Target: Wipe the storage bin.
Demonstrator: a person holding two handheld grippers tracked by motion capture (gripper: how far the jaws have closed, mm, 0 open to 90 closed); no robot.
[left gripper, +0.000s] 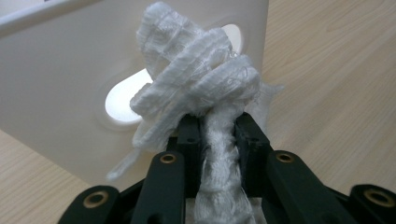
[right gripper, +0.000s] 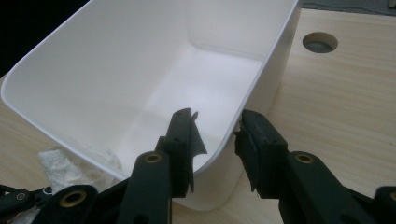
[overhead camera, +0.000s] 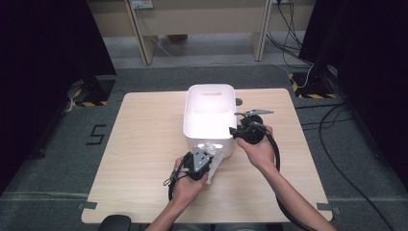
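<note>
White gauze wad pinched in left tongs; right tongs astride bin wall, grip unclear.

- My high view looks forward and down from above my side onto the whole table.
- My left gripper view sits close against the white bin's handle wall.
- My right gripper view looks closely into that bin, shared by all three.

A wooden table with a round hole.
</note>
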